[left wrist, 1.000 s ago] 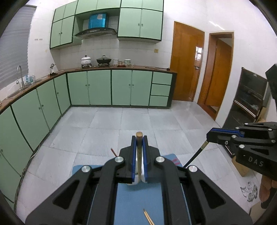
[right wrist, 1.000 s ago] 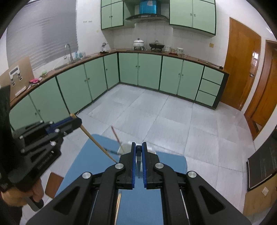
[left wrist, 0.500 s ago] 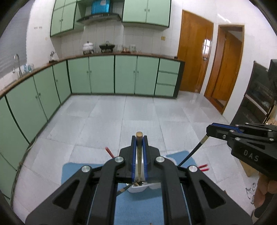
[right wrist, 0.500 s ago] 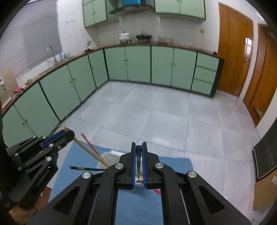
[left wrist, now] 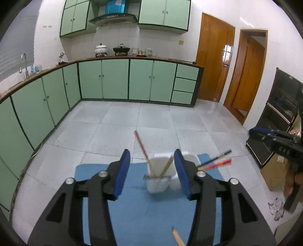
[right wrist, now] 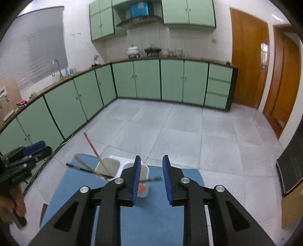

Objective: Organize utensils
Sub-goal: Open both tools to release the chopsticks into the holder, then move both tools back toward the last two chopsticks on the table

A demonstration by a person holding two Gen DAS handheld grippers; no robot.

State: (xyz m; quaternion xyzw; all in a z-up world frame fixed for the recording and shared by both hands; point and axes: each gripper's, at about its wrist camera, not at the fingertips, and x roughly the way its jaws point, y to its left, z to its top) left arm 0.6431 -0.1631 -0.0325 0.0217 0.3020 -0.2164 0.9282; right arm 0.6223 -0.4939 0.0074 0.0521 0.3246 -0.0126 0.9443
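Chopsticks (left wrist: 142,148) are seen leaning in white holder (left wrist: 158,175) at 12 o'clock; left claw (left wrist: 152,173) and right claw (right wrist: 151,177) are spread, empty.

Green cabinets (left wrist: 115,79), grey tiled floor (left wrist: 151,121), wooden doors (left wrist: 214,58).

You have no lettering to read in either view. The side of the right hand-held gripper (left wrist: 278,143), at the right edge of the left wrist view, carries a few small marks, but they are too blurred to make out. The blue box (right wrist: 139,8) above the range hood has a pale patch on its front that may be a label, and it is too small to read. The cardboard panel (right wrist: 5,98) at the left edge of the right wrist view shows dark printed patches, also unreadable.
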